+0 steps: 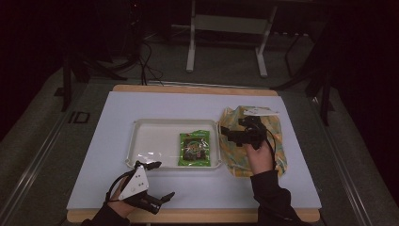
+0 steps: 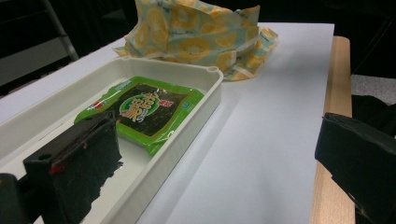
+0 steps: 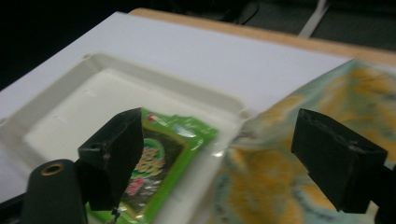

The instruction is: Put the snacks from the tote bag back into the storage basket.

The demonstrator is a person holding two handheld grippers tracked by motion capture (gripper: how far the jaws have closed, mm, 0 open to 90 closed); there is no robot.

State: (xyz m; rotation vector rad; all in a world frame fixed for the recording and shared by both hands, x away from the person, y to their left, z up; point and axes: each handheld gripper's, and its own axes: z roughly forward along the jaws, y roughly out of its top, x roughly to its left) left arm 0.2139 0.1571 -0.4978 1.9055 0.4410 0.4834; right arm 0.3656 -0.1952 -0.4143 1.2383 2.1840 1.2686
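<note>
A green seaweed snack packet (image 1: 194, 148) (image 2: 142, 108) (image 3: 161, 165) lies flat in the right part of a white tray (image 1: 146, 126) (image 2: 196, 105) (image 3: 70, 88). A crumpled yellow-patterned bag (image 1: 277, 141) (image 2: 205, 32) (image 3: 299, 154) lies just right of the tray. My right gripper (image 1: 234, 128) (image 3: 224, 154) hovers open above the bag's left edge, its jaws wide apart and empty. My left gripper (image 1: 160, 179) (image 2: 219, 163) stands open near the table's front edge, one jaw over the tray's front left corner, nothing between the jaws.
A white sheet (image 1: 155, 103) covers the wooden table (image 1: 197, 88). A white label or tag (image 1: 256, 111) lies on the bag's far end. Beyond the table stand metal frame legs (image 1: 190, 47) and cables on a dark floor.
</note>
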